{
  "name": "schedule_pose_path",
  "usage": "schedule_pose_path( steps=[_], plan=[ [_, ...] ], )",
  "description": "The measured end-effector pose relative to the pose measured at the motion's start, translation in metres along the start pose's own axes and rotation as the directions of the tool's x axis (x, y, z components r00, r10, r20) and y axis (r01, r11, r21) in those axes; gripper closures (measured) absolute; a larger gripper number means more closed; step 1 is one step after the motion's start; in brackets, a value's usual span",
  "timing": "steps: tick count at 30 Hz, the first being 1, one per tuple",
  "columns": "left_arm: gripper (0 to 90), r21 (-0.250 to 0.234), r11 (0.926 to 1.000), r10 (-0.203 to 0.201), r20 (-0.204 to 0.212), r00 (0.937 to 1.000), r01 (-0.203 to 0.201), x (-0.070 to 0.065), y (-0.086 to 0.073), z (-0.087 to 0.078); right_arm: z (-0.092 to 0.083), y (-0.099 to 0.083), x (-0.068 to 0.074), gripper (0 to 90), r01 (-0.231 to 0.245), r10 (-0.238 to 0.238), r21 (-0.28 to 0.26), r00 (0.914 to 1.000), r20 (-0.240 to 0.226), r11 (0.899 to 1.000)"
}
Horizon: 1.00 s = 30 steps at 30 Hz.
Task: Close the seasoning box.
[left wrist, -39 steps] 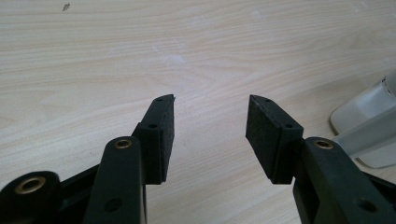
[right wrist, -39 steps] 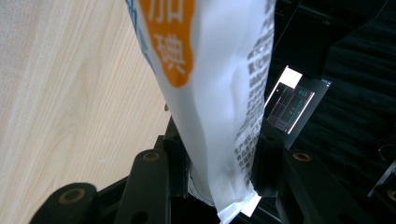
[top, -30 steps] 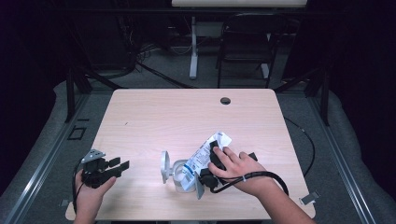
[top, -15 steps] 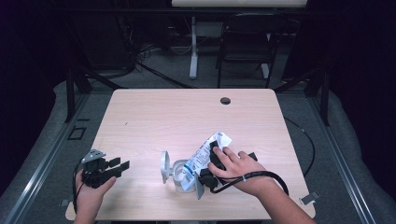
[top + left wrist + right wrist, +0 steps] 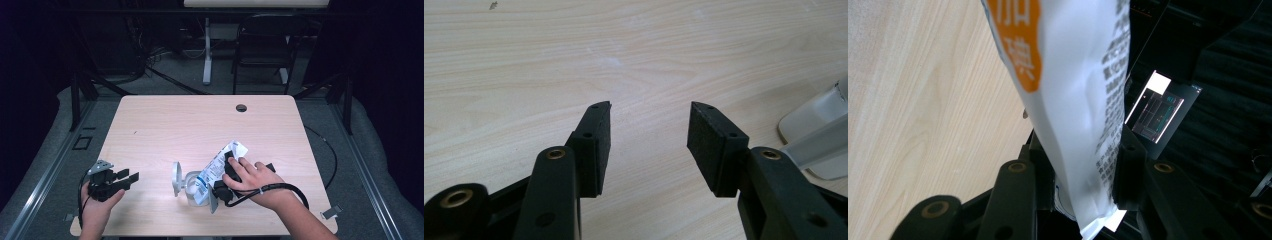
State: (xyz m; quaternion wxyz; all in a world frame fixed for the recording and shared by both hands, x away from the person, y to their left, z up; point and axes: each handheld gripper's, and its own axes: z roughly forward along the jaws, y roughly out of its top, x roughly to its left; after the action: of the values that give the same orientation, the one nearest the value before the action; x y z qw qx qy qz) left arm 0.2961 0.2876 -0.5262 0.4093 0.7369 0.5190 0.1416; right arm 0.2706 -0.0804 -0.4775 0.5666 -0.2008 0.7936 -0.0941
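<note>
Pale wood-grain tabletop (image 5: 165,130) is standing in a dark room; a black chair (image 5: 262,50) is sitting beyond its far edge, grey floor around. White printed plastic pouch (image 5: 220,162) is lying near the tabletop's front edge. Right gripper (image 5: 1080,170) has just been closing, jaws clamping the pouch. Left gripper (image 5: 649,140) is resting at the tabletop's front-left corner, jaws apart, holding nothing.

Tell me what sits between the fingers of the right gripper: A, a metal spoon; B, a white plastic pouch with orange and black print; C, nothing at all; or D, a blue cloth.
B: in the right gripper view, the white plastic pouch with orange and black print runs down between the two black fingers of the right gripper, whose fingers have just been closing on it.
</note>
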Motion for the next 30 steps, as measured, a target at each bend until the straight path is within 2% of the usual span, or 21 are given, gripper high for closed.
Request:
schedule_pose_path(
  steps=[3, 4, 7, 11, 14, 20, 30],
  plan=[
    [52.5, 0.000, 1.0000, -0.003, -0.001, 1.0000, 0.003, 0.0004, -0.0002, -0.0004, 0.0002, 0.0000, -0.0001, 69.9, -0.003, 0.003, 0.000, 1.0000, -0.004, 1.000],
    [52.5, -0.005, 1.0000, -0.002, -0.008, 1.0000, 0.002, 0.0005, -0.0003, -0.0002, -0.0010, 0.0008, -0.0012, 69.9, 0.011, -0.011, 0.016, 0.9999, 0.001, 1.000],
    [52.4, -0.006, 1.0000, -0.004, -0.008, 1.0000, 0.003, 0.0009, -0.0004, -0.0004, 0.0005, 0.0007, -0.0004, 70.0, -0.004, 0.004, -0.003, 1.0000, 0.000, 1.000],
    [52.5, 0.010, 0.9999, -0.001, 0.000, 1.0000, 0.001, 0.0012, -0.0001, -0.0010, 0.0003, 0.0013, -0.0001, 70.1, -0.006, 0.006, 0.000, 1.0000, 0.001, 1.000],
    [52.5, -0.005, 1.0000, -0.002, -0.008, 1.0000, 0.002, 0.0005, -0.0003, -0.0003, 0.0004, 0.0012, 0.0005, 70.4, -0.004, 0.004, 0.000, 1.0000, -0.001, 1.000],
    [52.4, 0.010, 1.0000, -0.001, -0.001, 1.0000, 0.001, 0.0008, 0.0001, -0.0008, 0.0001, 0.0010, 0.0019, 71.8, -0.002, 0.002, 0.000, 1.0000, -0.002, 1.000],
    [52.5, 0.001, 1.0000, -0.002, -0.001, 1.0000, 0.002, 0.0005, -0.0001, -0.0003, -0.0004, 0.0015, 0.0013, 74.5, -0.001, 0.001, 0.008, 1.0000, -0.006, 1.000]
  ],
)
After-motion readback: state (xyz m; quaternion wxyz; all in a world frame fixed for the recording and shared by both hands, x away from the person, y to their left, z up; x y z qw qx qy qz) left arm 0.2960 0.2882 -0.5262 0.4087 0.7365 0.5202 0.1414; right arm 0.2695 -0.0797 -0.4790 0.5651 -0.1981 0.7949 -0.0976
